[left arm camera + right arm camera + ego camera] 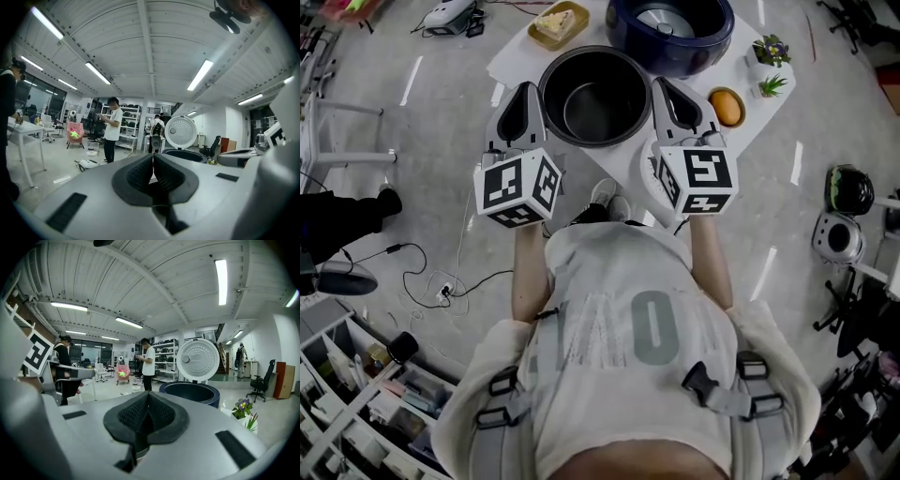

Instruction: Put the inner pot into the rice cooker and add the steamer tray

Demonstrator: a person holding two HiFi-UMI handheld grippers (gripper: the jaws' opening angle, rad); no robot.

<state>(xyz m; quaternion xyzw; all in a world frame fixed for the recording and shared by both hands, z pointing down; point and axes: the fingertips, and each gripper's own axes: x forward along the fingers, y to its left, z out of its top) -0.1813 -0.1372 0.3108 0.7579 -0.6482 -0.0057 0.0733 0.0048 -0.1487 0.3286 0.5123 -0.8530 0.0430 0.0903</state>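
The black inner pot [593, 97] hangs between my two grippers, above the near edge of the white table [511, 58]. My left gripper [535, 91] meets the pot's left rim and my right gripper [662, 86] its right rim. Both are shut, pinching the thin rim. In the left gripper view the pads [153, 157] are pressed together, and the same holds in the right gripper view [148, 395]; the pot itself is hidden below the jaws there. The dark blue rice cooker [670, 28] stands just beyond the pot with its lid [200, 360] raised.
On the table are a yellow dish [558, 23] at the back left, an orange bowl [727, 106] at the right and two small potted plants [769, 52]. Cables [441, 281] lie on the floor to the left. A person [112, 129] stands far off.
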